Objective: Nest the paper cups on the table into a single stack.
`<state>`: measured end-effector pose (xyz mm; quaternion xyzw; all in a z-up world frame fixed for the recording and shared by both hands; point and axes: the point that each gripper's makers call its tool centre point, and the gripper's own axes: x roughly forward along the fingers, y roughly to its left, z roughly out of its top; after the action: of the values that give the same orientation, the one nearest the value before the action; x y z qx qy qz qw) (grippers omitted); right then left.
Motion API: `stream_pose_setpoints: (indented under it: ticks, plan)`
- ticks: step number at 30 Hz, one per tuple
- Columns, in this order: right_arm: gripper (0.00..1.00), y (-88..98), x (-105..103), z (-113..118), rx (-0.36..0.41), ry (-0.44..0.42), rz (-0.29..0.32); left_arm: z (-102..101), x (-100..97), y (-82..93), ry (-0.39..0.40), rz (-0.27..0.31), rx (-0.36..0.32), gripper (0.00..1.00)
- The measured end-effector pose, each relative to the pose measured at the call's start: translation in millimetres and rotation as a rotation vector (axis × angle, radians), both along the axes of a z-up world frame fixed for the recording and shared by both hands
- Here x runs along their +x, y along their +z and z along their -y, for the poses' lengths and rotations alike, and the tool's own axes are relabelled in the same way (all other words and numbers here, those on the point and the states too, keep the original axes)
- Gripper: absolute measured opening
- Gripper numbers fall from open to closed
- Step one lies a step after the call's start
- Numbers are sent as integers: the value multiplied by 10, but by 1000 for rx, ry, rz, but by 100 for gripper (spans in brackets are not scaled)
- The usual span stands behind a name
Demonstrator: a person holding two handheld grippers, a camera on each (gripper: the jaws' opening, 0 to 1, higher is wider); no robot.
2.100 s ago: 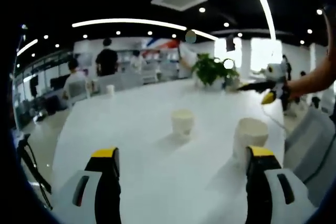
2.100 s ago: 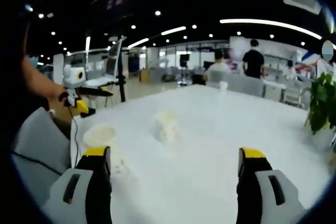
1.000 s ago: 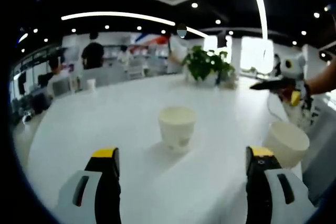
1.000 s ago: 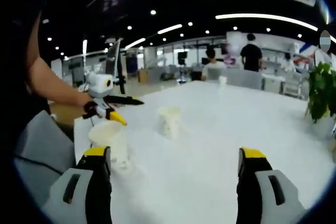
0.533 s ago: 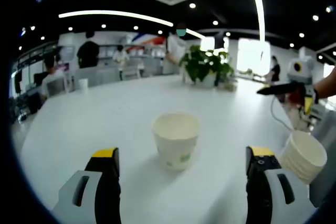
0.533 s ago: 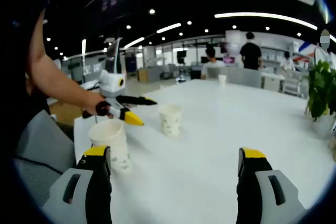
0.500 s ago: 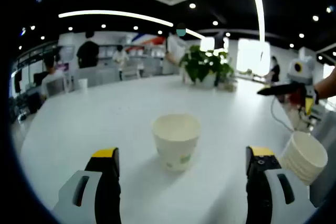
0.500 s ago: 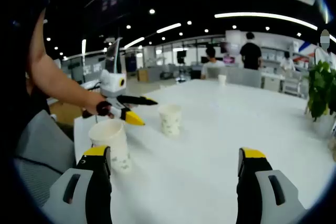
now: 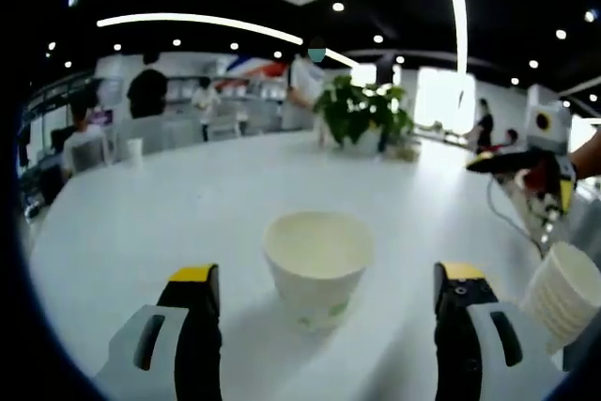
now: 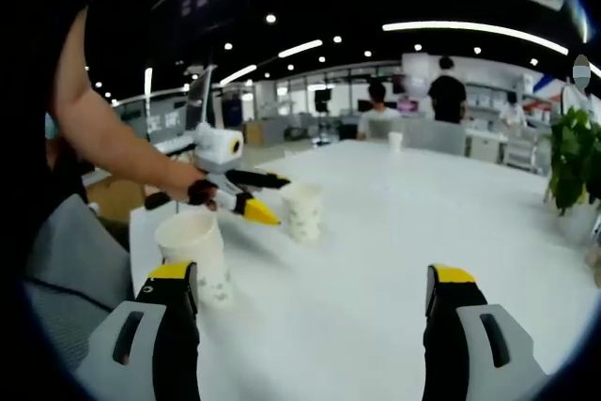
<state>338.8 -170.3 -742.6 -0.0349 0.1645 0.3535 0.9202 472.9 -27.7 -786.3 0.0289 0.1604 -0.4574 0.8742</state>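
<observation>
Left gripper view: the left gripper (image 9: 319, 293), jaws apart and holding nothing, is closing on the lone paper cup (image 9: 316, 255), now nearer between them; the cup stack (image 9: 566, 293) is waiting rightward, and the right gripper (image 10: 305, 302) is hanging open.

Open-plan office: white table (image 10: 394, 232), ceiling lights (image 10: 470, 27), seated people (image 10: 379, 112).

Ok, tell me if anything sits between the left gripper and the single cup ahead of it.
Nothing visible does. The single cup stands upright on bare table, straight ahead between the left gripper's open fingers. The other cups sit off to the right.
</observation>
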Motion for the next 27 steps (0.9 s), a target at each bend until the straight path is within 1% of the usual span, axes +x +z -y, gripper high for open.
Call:
stream_pose_setpoints:
  ticks: [7,12,13,14,15,17,19,24,25,27]
  plan:
    - [100,-17,-26,31,8,-7,-6,81,107,-1,-9,5,-9,88]
    - [100,-30,-25,56,9,-13,-11,102,187,-22,-5,17,-18,85]
    - [100,-30,-25,60,10,-14,-12,102,210,-11,2,36,-17,85]
    - [100,-30,-26,61,10,-14,-13,115,231,24,-6,79,-21,84]
    - [100,-32,-27,66,10,-15,-13,128,210,14,-12,74,-26,83]
    - [100,-38,-30,74,11,-17,-14,146,199,-56,-25,42,-18,76]
    - [100,-40,-33,81,11,-20,-15,163,181,-82,-40,67,10,72]
    - [100,-49,-50,96,11,-23,-19,159,189,-134,-41,63,22,61]
    - [100,-53,-55,101,9,-23,-20,161,184,-126,-43,60,22,57]
    - [100,-53,-59,103,9,-24,-22,164,174,-123,-48,56,19,51]
